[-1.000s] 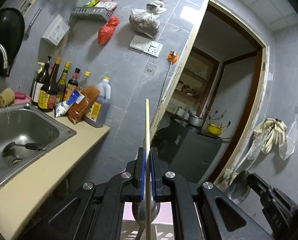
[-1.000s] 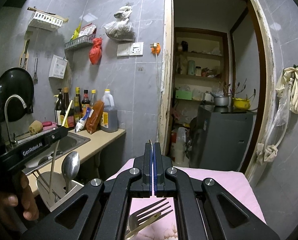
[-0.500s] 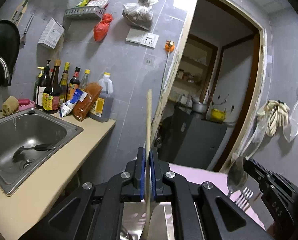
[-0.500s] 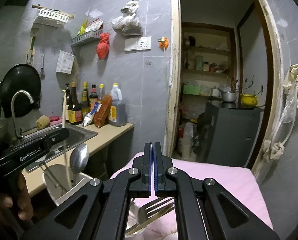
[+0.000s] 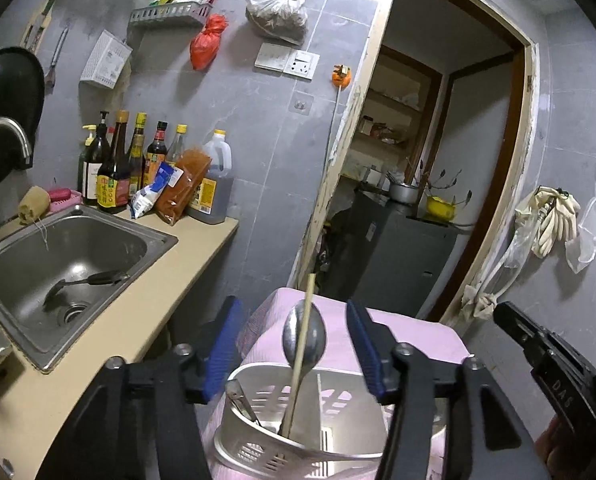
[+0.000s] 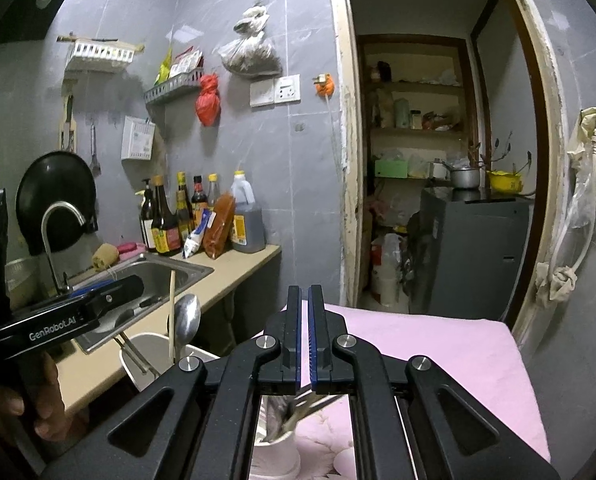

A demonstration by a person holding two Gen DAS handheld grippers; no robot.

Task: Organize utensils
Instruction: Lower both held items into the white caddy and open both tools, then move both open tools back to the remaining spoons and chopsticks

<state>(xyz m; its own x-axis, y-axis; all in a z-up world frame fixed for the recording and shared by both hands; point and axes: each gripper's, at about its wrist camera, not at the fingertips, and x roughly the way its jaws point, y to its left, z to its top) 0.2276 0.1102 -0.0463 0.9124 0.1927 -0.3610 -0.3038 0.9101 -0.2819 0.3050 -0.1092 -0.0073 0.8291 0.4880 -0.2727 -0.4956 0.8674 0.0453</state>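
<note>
Grey-tiled kitchen, pink-covered table. The left tool, jaws just opened, brackets the freed upright wooden chopstick in the white slotted holder. The right tool is closed on a metal fork.

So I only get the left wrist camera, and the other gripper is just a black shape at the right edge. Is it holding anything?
Observer: No. The right wrist view shows the right gripper shut, with nothing between its pads.
Operator: Any cutlery lying near it?
Observer: A fork shows under that gripper, over the pink cloth. Your view hides it.
Operator: And what's in that back room?
Observer: A green box sits on the shelves there, out of your sight.
</note>
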